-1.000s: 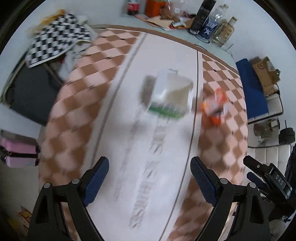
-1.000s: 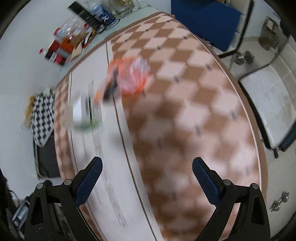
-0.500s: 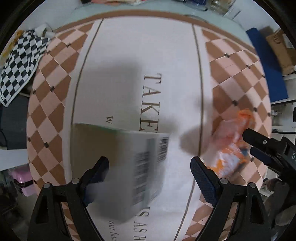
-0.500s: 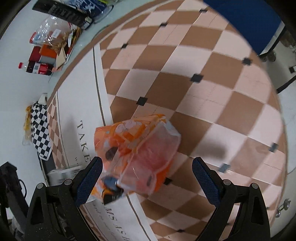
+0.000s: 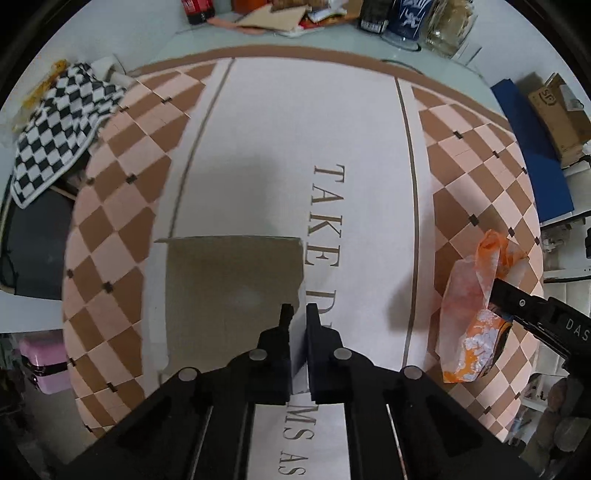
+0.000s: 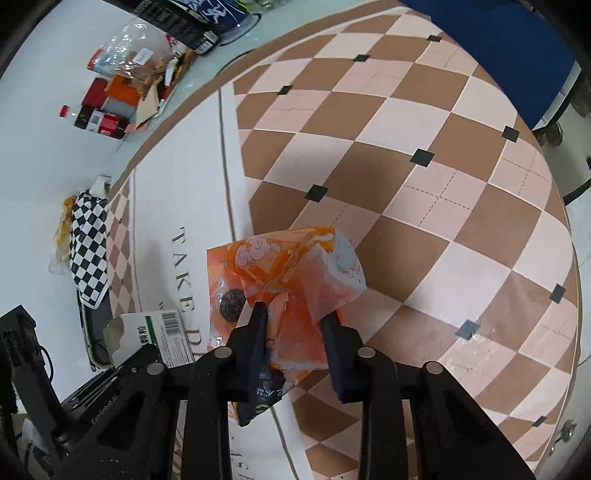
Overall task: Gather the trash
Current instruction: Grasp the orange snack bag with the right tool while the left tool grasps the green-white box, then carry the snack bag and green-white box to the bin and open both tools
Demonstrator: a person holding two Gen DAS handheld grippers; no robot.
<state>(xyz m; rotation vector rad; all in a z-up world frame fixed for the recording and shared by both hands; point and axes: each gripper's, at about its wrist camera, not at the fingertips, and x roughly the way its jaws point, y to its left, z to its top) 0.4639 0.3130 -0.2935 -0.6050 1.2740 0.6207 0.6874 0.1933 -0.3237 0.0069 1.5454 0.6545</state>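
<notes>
My left gripper [image 5: 298, 309] is shut on the side wall of an empty cardboard box [image 5: 232, 288], brown inside, white and green outside with a barcode [image 6: 162, 332]. My right gripper [image 6: 293, 314] is shut on a crumpled orange and white plastic snack bag [image 6: 284, 273]. That bag also shows at the right of the left wrist view [image 5: 476, 314], with the right gripper's black fingers on it. Both items are over a checkered mat [image 5: 122, 206] with a white lettered centre strip.
A pile of bottles, jars and packets [image 5: 332, 18] lies on the floor beyond the mat's far edge. A black and white checkered cloth [image 5: 55, 122] lies left of the mat. A blue pad [image 5: 532, 147] and a cardboard box [image 5: 561, 110] are to the right.
Both grippers moved down to their items and closed. The left went from open to shut on the box wall. The right went from open to shut on the orange bag.
</notes>
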